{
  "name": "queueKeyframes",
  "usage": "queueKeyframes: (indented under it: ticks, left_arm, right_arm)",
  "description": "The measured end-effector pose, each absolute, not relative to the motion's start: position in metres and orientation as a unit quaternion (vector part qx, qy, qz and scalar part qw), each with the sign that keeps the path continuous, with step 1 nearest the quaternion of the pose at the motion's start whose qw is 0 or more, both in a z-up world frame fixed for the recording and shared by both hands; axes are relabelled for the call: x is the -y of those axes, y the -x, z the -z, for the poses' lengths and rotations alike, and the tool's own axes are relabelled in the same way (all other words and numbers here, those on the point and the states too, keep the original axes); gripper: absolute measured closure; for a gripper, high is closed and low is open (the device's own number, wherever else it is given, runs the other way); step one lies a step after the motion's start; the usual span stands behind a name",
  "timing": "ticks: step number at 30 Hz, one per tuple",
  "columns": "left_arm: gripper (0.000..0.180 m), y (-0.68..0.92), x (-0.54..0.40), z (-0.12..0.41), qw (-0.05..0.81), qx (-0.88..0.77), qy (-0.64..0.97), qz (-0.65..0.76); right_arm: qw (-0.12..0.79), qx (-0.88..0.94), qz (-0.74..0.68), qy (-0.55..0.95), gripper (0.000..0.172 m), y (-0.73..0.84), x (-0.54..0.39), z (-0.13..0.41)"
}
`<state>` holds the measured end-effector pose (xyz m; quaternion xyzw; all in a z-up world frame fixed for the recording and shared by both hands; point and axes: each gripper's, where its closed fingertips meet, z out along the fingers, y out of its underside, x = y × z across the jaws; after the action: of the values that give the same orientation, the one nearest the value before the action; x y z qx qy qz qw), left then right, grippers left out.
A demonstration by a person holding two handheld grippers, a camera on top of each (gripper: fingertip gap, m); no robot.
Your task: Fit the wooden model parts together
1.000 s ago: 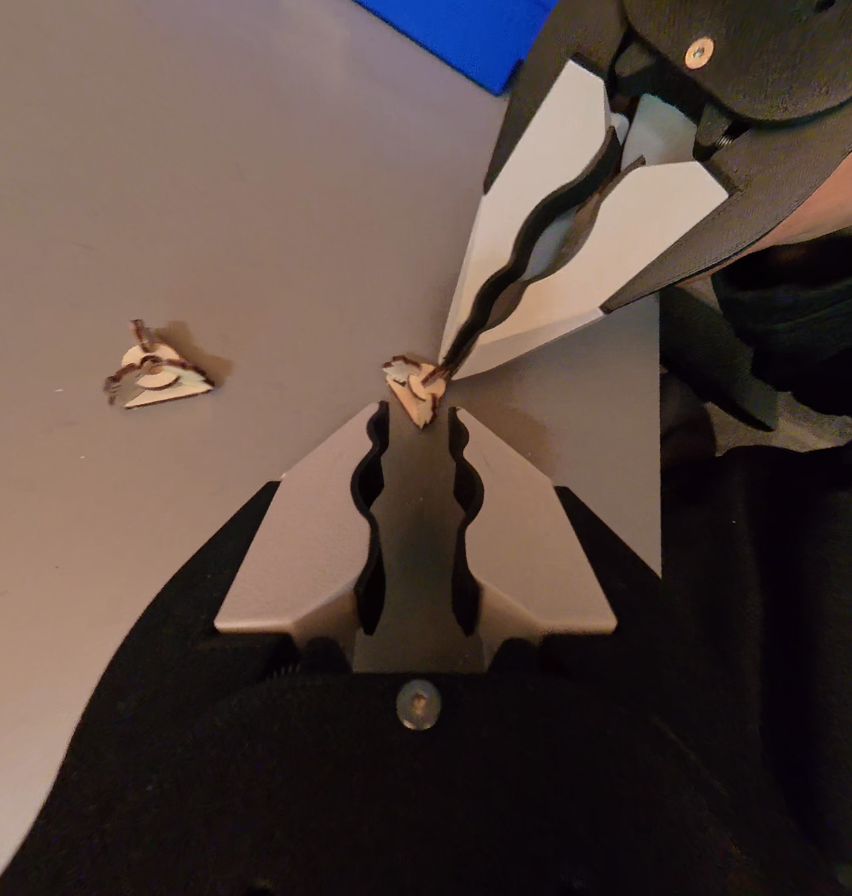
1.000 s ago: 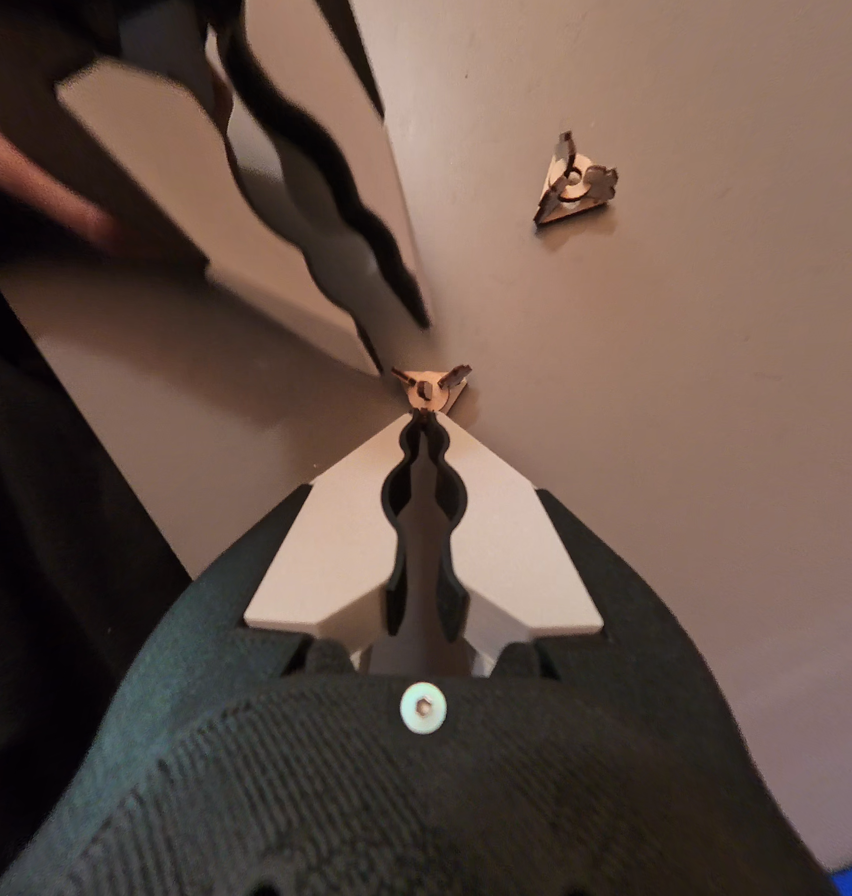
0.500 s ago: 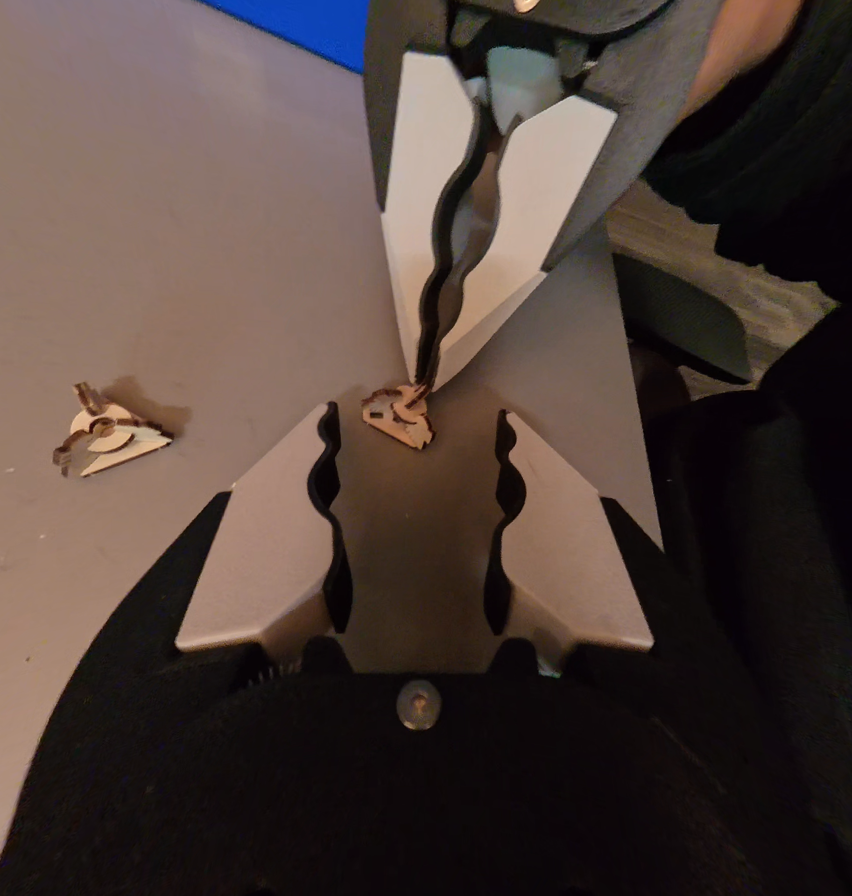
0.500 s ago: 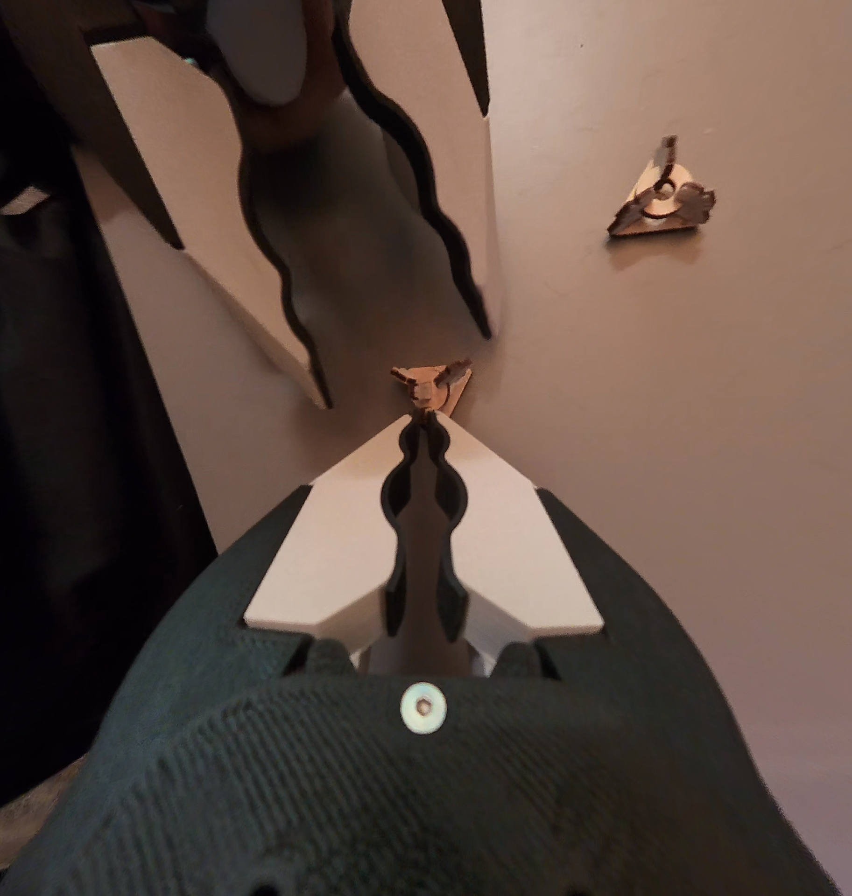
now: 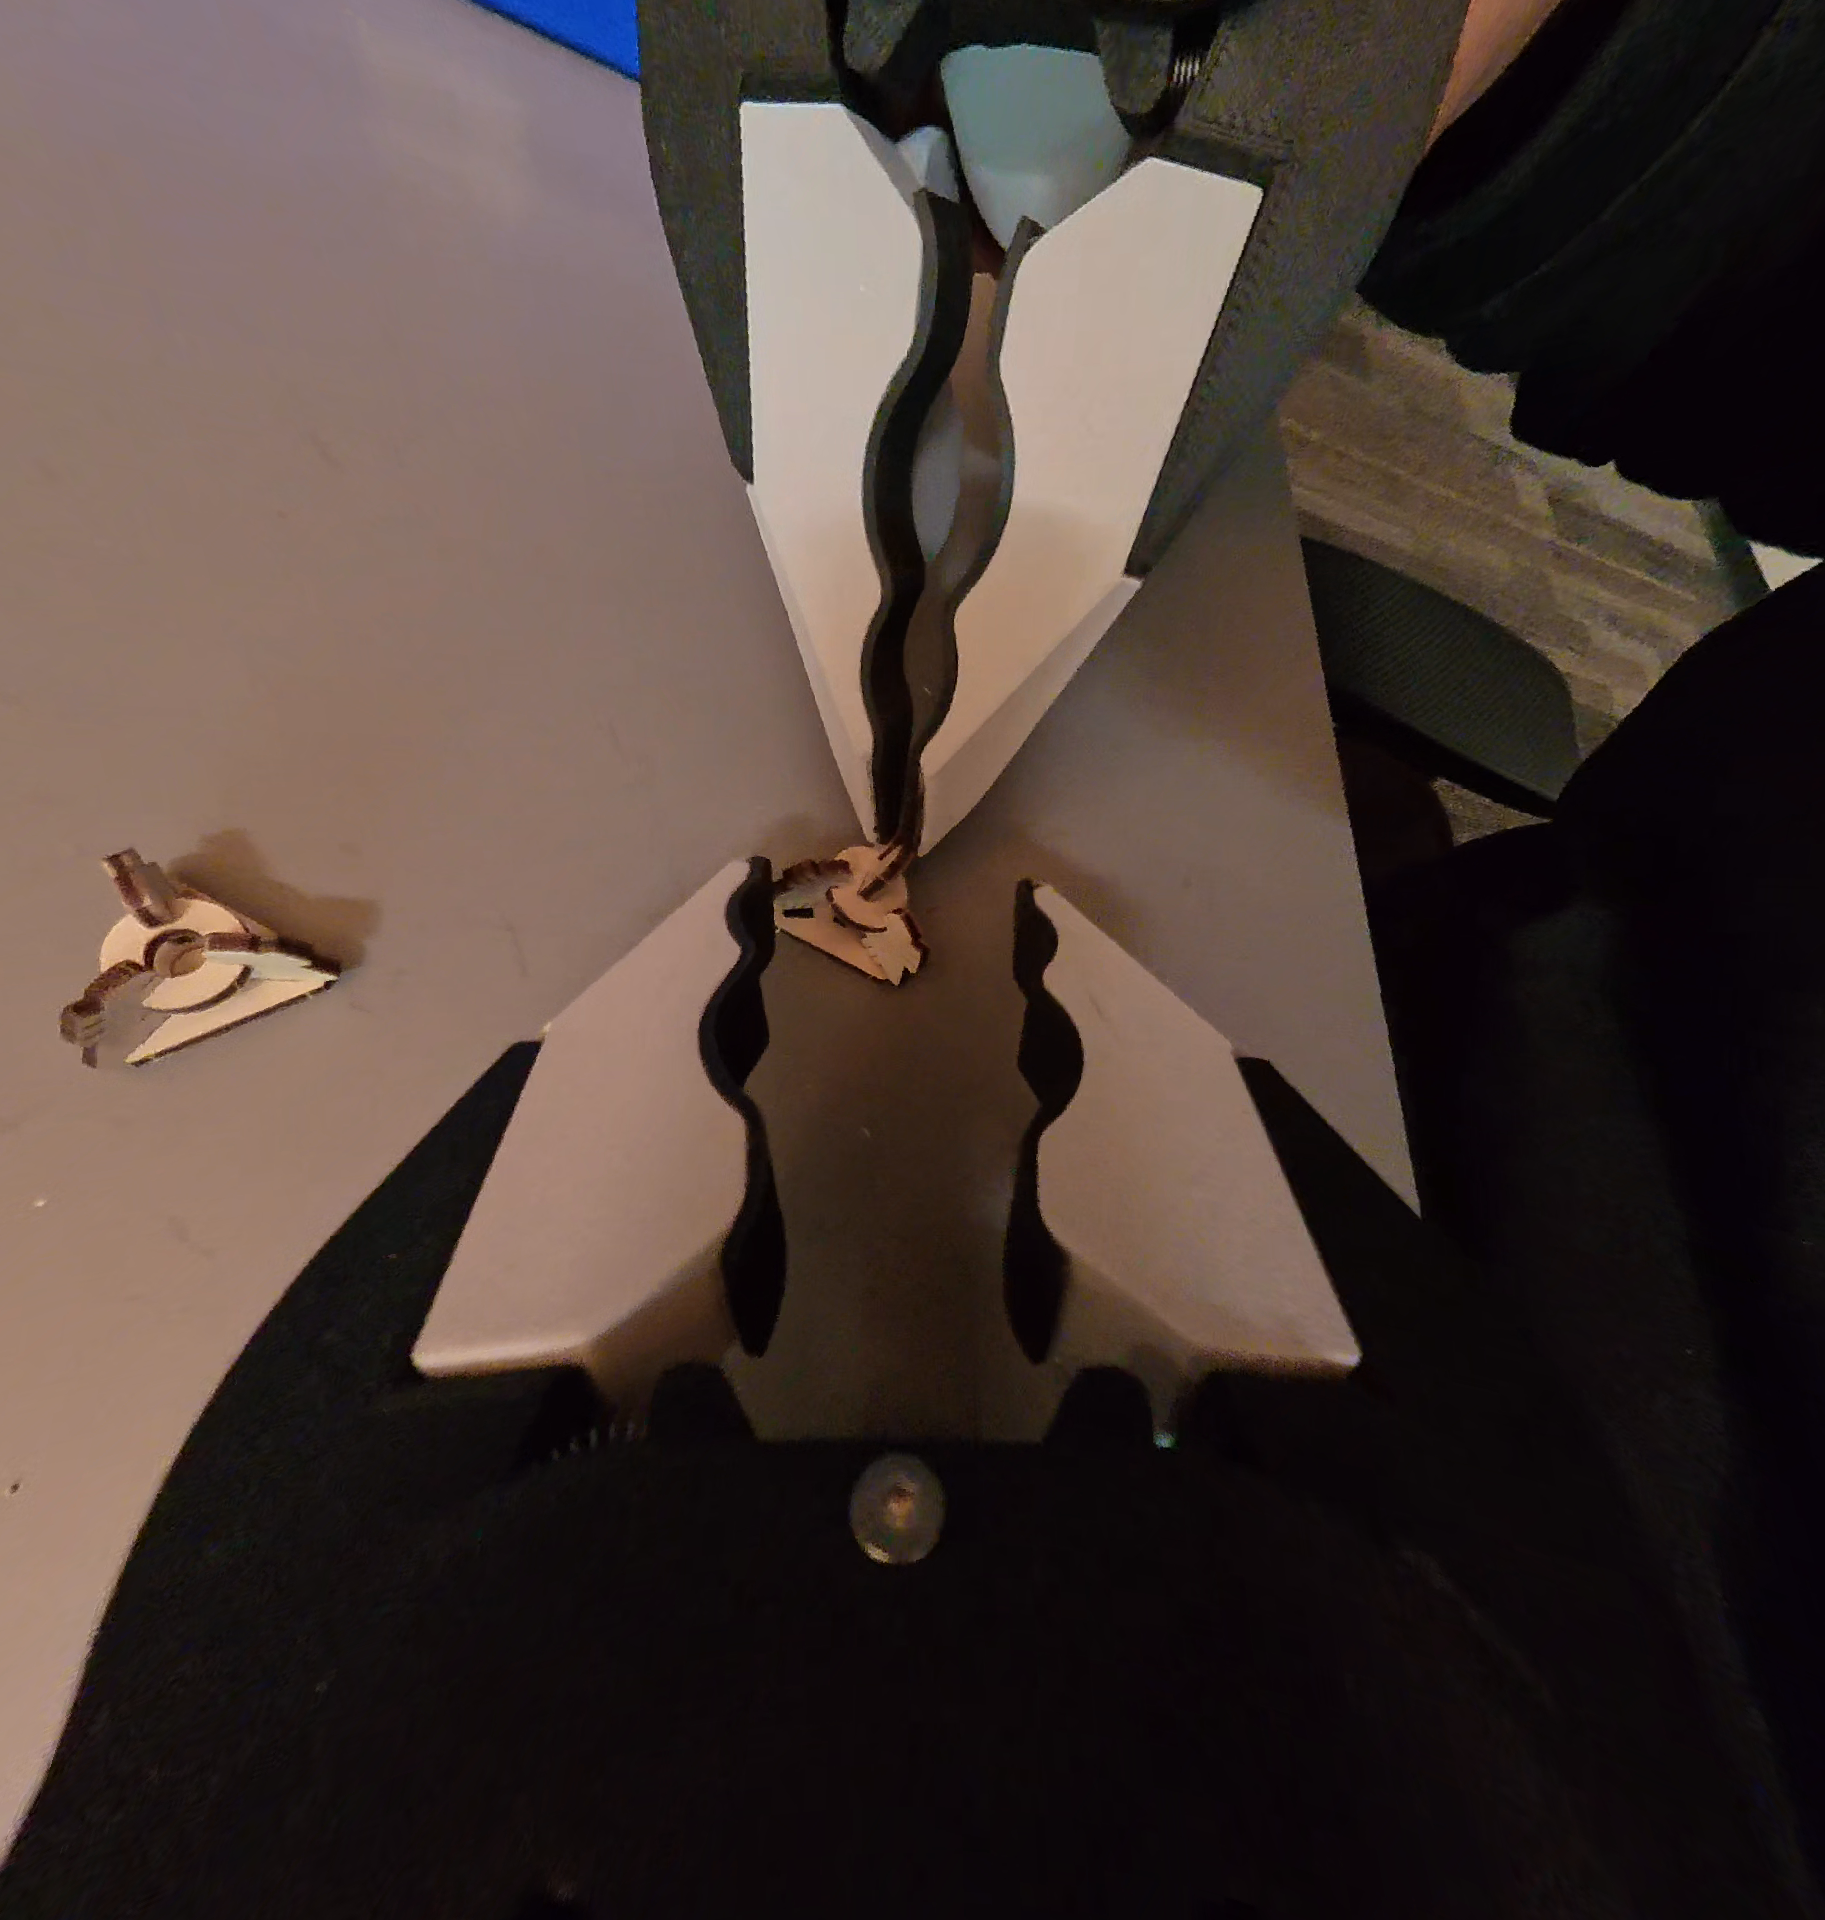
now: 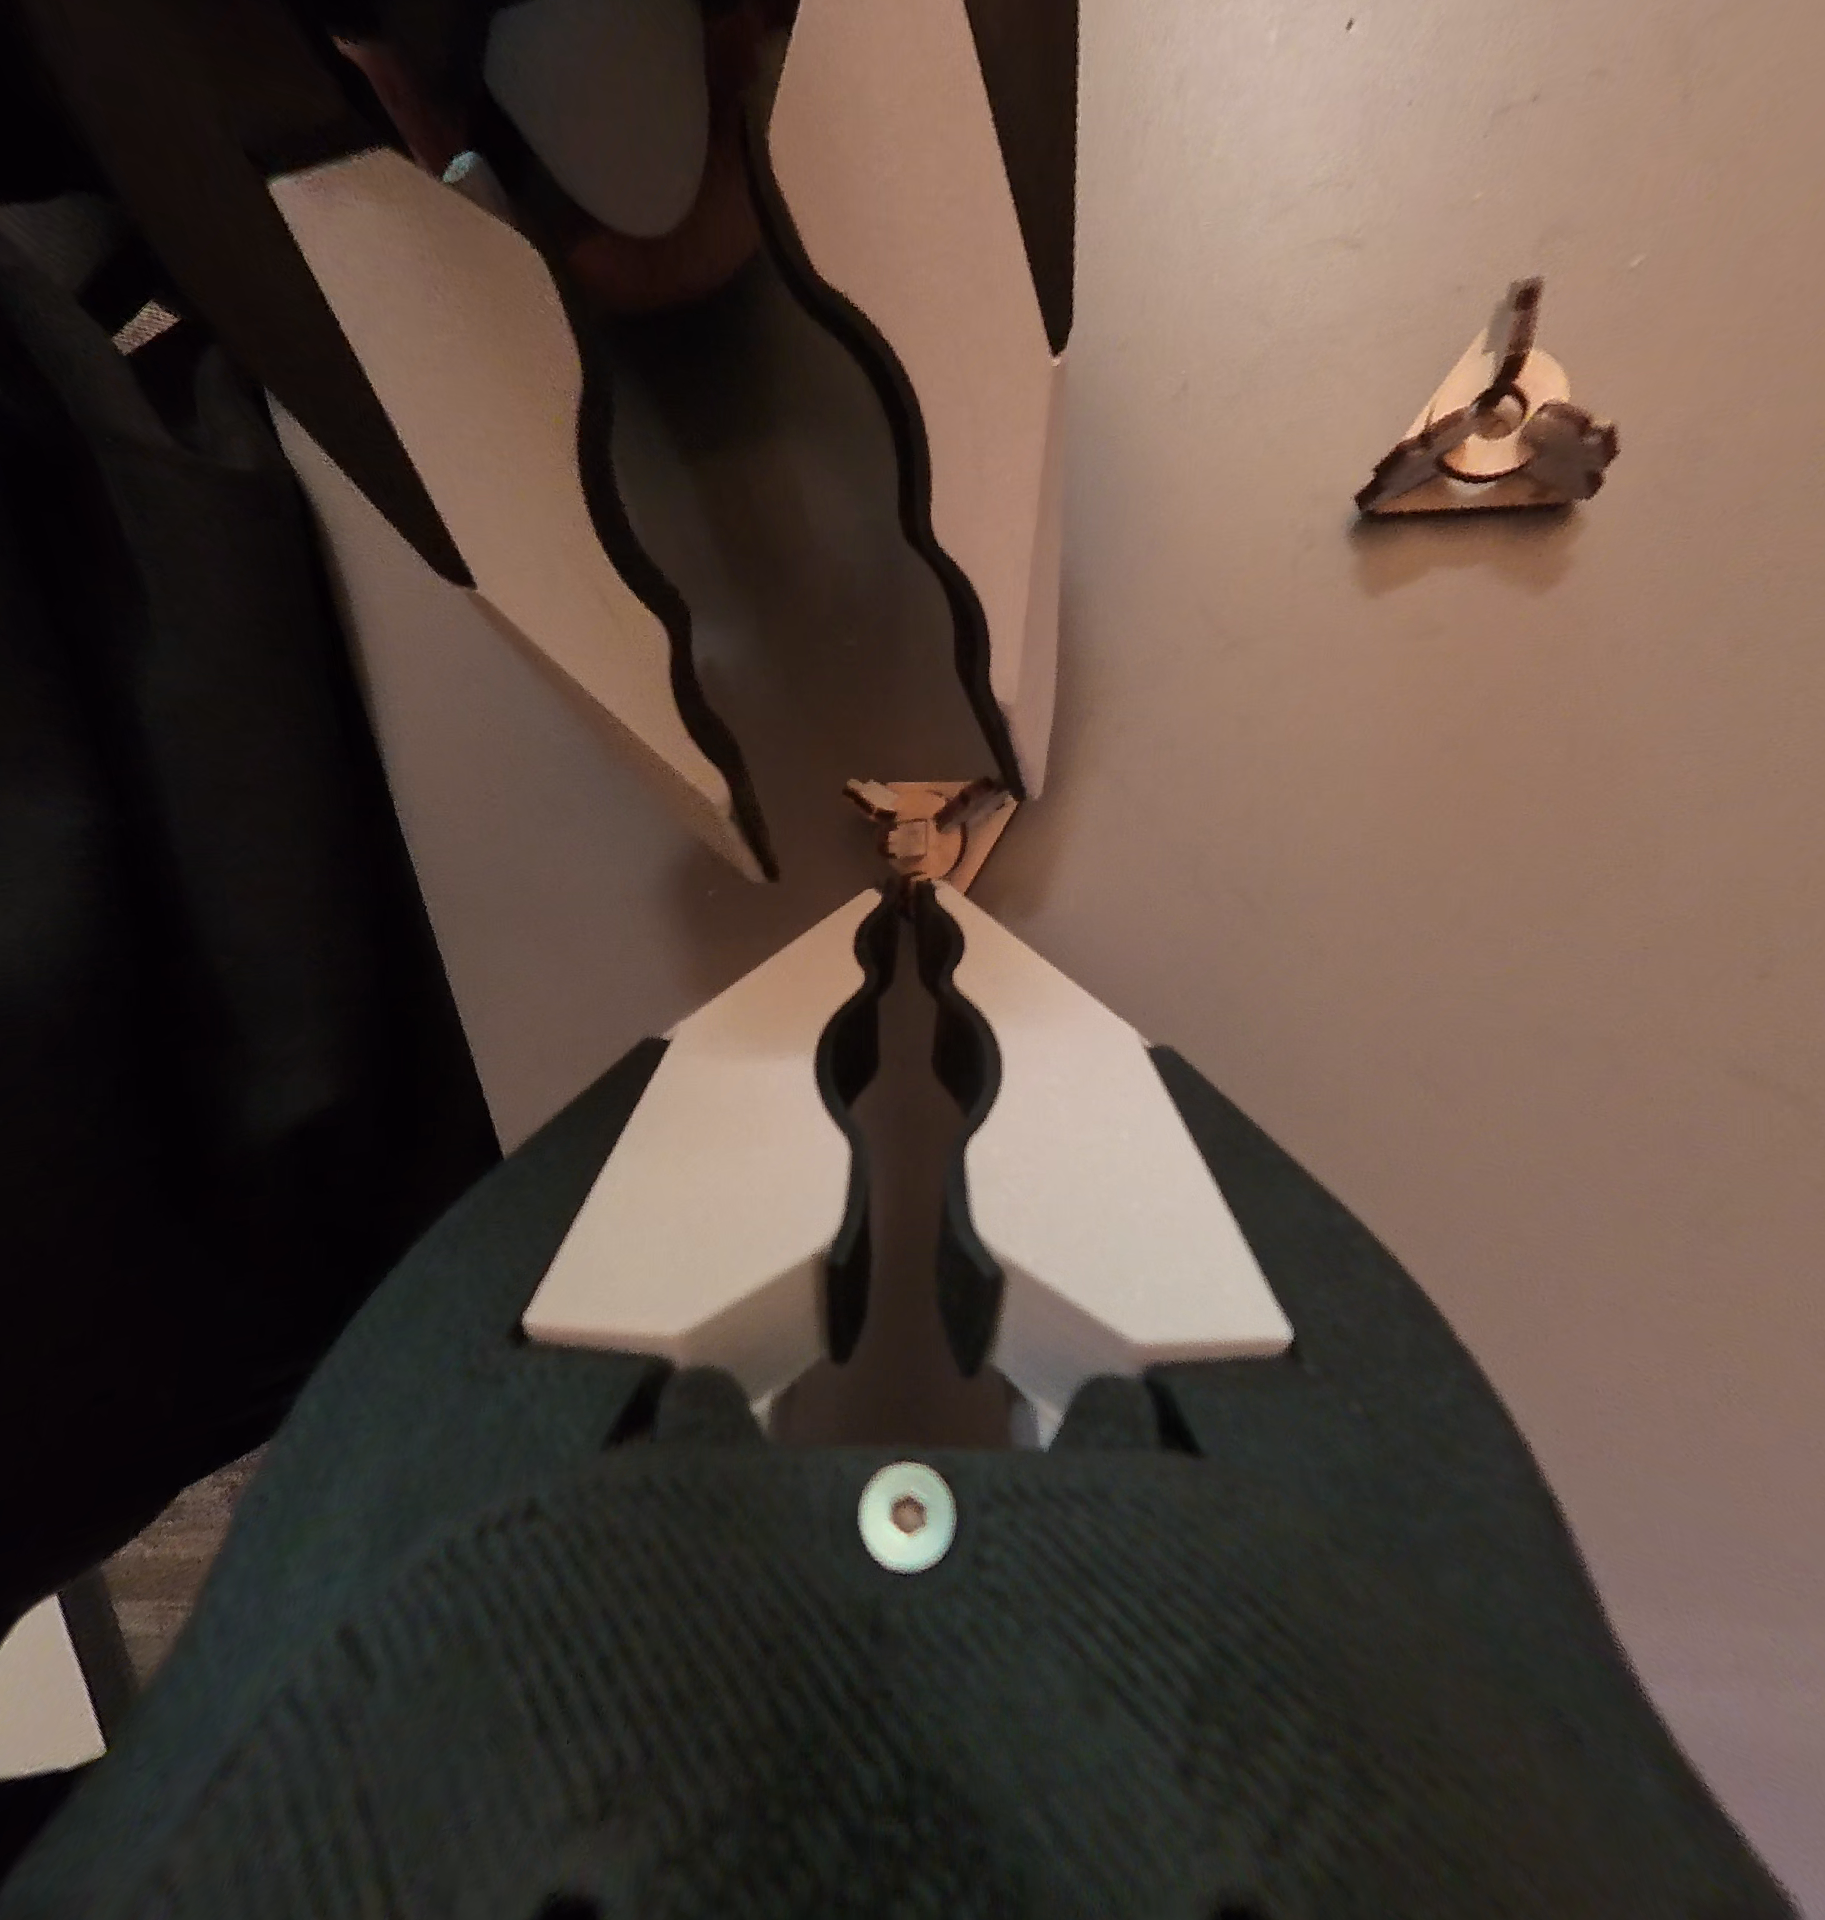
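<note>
**A:** What's different from a second ago?

**B:** Only the left tongs [image 5: 887, 881]. Their jaws stood narrow, then spread wide, and now they've drawn partway in. They're parted, with nothing clamped. The wooden piece [image 5: 848, 925] lies on the desk [image 5: 368, 520] between their tips, hard against the 9 o'clock finger [image 5: 747, 883] and clear of the 3 o'clock one.

**A:** And the right tongs?

**B:** The right tongs [image 6: 908, 891] haven't shifted their grip. They're closed on a thin dark-edged tab that stands up from that piece, and in the left view they come in from 12 o'clock. The piece stays low, at the desk.

**A:** Anything else around?

**B:** A second piece [image 5: 191, 961] of the same kind, triangular with a round disc. It lies by itself at 9 o'clock of the left tongs and well apart from them. In the right view it sits at 2 o'clock [image 6: 1479, 436]. There's also a blue thing [image 5: 575, 31] cut off at the top edge.

**A:** What can't you make out?

**B:** I can't tell whether the 9 o'clock finger actually presses the piece or merely touches it, because the light is dim there. I also can't see how much of the tab sits inside the right pads, or whether the piece rests fully on the desk or is tipped up slightly. The 3 o'clock side of the left view is mostly dark sleeve and shadow.
</note>
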<state>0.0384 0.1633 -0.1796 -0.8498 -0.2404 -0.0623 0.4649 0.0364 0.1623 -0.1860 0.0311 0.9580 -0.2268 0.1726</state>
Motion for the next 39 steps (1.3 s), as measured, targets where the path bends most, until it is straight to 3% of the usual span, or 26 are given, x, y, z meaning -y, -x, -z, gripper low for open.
queueKeyframes:
  ticks: [14,39]
  left_arm:
    - [0.154,-0.030,-0.160,0.188,0.438,0.262,0.860,0.027]
    - [0.154,-0.030,-0.164,0.191,0.428,0.251,0.868,0.016]
  right_arm:
    - [0.144,-0.967,0.209,-0.032,0.171,-0.034,-0.162,0.186]
    - [0.129,-0.970,0.207,0.000,0.171,-0.035,-0.161,0.187]
